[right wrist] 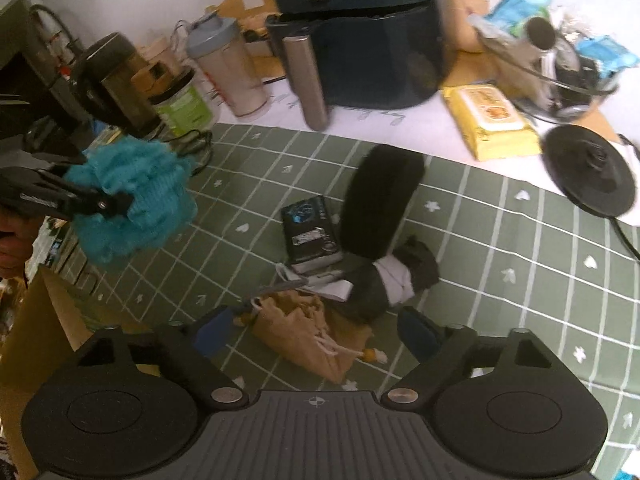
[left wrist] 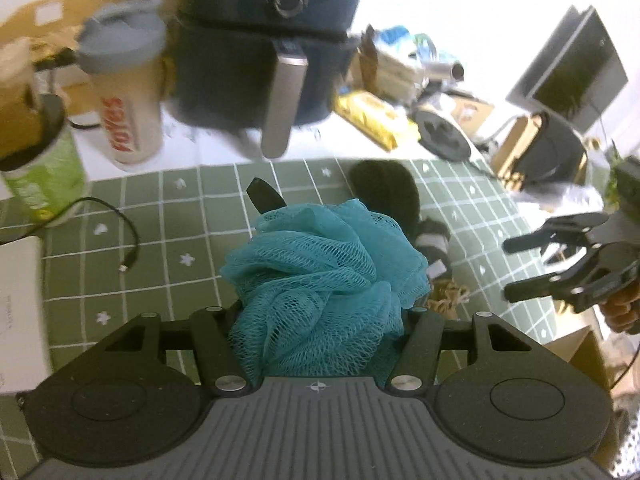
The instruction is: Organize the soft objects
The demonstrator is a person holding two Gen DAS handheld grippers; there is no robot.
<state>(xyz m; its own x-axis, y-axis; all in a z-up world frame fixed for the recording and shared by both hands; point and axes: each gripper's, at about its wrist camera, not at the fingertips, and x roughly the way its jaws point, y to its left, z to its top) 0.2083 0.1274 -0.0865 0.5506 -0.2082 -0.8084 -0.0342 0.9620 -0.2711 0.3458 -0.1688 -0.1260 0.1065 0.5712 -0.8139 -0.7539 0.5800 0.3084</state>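
Observation:
My left gripper (left wrist: 324, 280) is shut on a teal mesh bath pouf (left wrist: 324, 268) and holds it above the green checked mat (left wrist: 160, 240). The pouf (right wrist: 132, 200) also shows in the right wrist view at the left, clear of the table. My right gripper (right wrist: 316, 332) is open and empty, hovering over a tan drawstring pouch (right wrist: 316, 336). It also shows in the left wrist view (left wrist: 532, 272) at the right. A black fuzzy item (right wrist: 380, 204), rolled grey and dark socks (right wrist: 384, 284) and a small black packet (right wrist: 310, 228) lie mid-mat.
A dark air fryer (right wrist: 360, 28) stands behind the mat, with a shaker bottle (right wrist: 232, 72), a green tub (right wrist: 184, 108) and a yellow wipes pack (right wrist: 492, 120) around it. A black kettle base (right wrist: 588, 172) sits at the right. A cardboard box (right wrist: 48, 332) is at the left edge.

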